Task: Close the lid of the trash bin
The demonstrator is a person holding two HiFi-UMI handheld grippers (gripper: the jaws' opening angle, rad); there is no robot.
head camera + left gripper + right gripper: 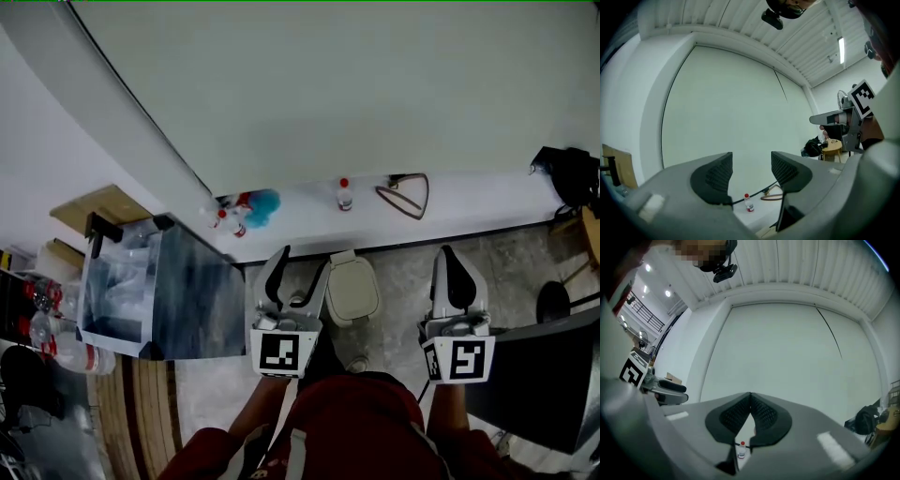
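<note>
The cream trash bin (353, 291) stands on the floor (403, 267) with the left tongs (298, 277) (parted, empty) just beside its left and the right tongs (455, 274), clenched on nothing, well off its right, so the left hand looks nearer its lid.

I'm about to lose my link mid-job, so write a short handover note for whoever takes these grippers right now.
Left gripper: jaws apart, empty, aimed at the wall.
Right gripper: jaws together, nothing held, aimed at the wall too.
Trash bin: on the floor by the wall, between the two grippers; neither touches it.
Done: from the head view the lid looks down, though a slight gap cannot be ruled out.
Left: check that the lid sits flush, and press it down if not.
</note>
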